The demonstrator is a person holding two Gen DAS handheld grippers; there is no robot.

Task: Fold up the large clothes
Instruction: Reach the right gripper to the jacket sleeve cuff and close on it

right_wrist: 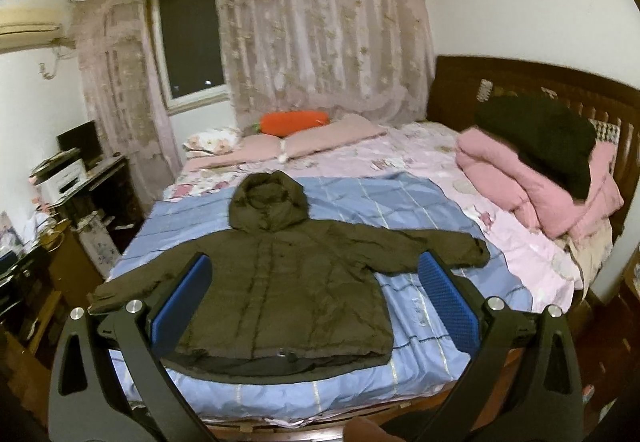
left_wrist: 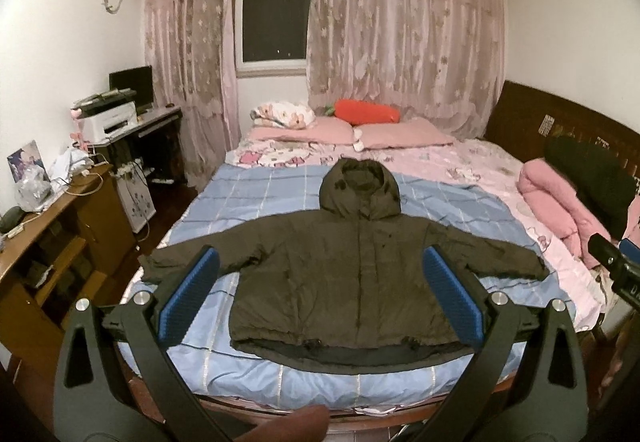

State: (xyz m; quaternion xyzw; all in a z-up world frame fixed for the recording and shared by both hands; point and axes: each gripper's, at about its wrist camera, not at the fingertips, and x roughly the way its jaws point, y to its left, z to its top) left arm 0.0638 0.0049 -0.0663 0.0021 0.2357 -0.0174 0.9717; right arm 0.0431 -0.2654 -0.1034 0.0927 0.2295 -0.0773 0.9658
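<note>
A dark hooded jacket (left_wrist: 352, 270) lies flat, sleeves spread, on a blue sheet (left_wrist: 256, 202) over the bed (right_wrist: 424, 158) (lace curtains (left_wrist: 400, 22) behind), both the left gripper (left_wrist: 320, 296) and right gripper (right_wrist: 316, 300) spread apart above it, holding nothing, while only the right wrist view shows the whole pink quilt (right_wrist: 532, 182).

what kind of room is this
A home bedroom, most likely: a bed with pillows holds a spread-out jacket, lace curtains cover the window, and a desk with a printer stands beside it.

Bare blue sheet (left_wrist: 256, 198) around the jacket (left_wrist: 344, 282); pink quilt pile (right_wrist: 532, 186) seemingly well right
</note>
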